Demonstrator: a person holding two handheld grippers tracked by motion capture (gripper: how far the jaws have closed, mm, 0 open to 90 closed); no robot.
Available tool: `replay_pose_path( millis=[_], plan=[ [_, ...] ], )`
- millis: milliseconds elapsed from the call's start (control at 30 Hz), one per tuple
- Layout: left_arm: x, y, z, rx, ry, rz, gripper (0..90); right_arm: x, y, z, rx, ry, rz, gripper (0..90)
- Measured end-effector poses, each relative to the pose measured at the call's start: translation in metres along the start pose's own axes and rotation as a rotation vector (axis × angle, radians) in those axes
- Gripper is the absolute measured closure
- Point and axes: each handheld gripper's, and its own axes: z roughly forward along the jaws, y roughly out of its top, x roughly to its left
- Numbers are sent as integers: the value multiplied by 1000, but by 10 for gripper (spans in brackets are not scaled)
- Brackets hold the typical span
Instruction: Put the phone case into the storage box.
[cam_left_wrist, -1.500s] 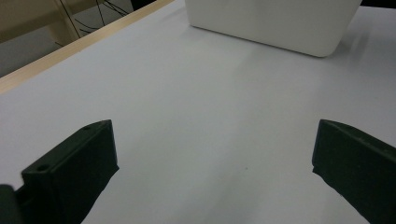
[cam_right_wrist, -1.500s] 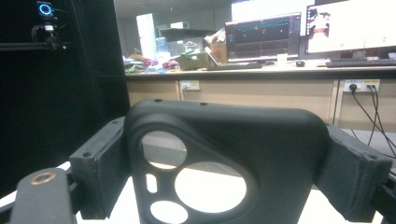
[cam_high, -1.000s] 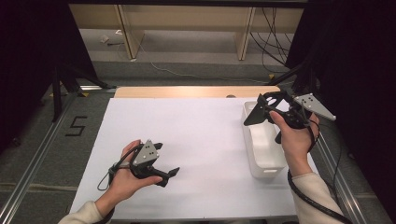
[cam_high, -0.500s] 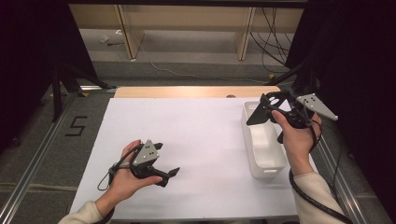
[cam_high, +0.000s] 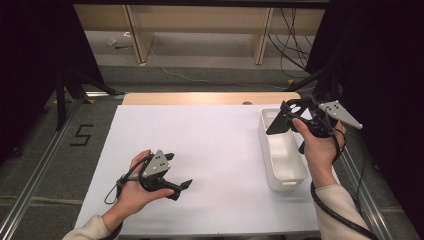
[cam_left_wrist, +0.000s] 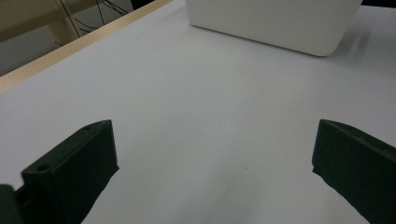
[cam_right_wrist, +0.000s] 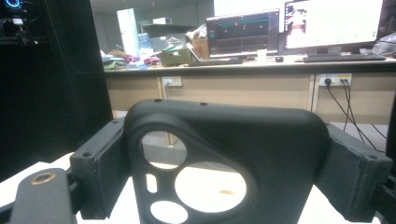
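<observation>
The left gripper (cam_high: 186, 185) rests open and empty low over the white table sheet (cam_high: 210, 150), while farther off the right gripper (cam_high: 281, 120) pinches a black moulded phone case (cam_right_wrist: 219, 158) above the white rectangular plastic bin (cam_high: 282, 160), so, I judge, only lowering and release remain.

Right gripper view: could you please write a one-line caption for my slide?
Right gripper jaws clamp a black phone case, with a desk and monitors behind.
</observation>
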Motion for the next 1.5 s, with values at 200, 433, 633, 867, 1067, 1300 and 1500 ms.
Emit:
replay_pose_path(
  millis=[200, 433, 633, 867, 1067, 1300, 1500],
  plan=[
    [0, 0, 0, 0, 0, -1, 0, -2, -1, 0, 2, -5, 2, 152],
    [0, 0, 0, 0, -1, -1, 0, -3, -2, 0, 5, -12, 0, 152],
    [0, 0, 0, -1, -1, 0, 0, -4, -2, 1, 9, -13, -3, 152],
    [0, 0, -1, -2, 0, -2, 0, -6, -4, 2, 18, -15, -6, 152],
    [1, 0, -1, -4, 0, -4, 0, -6, -6, 3, 30, -18, -11, 152],
    [0, -1, -2, -3, -2, -5, 0, -8, -6, 3, 35, -21, -9, 152],
    [1, -1, -3, -3, 0, -4, 0, -10, -7, 4, 43, -21, -8, 152]
  ],
)
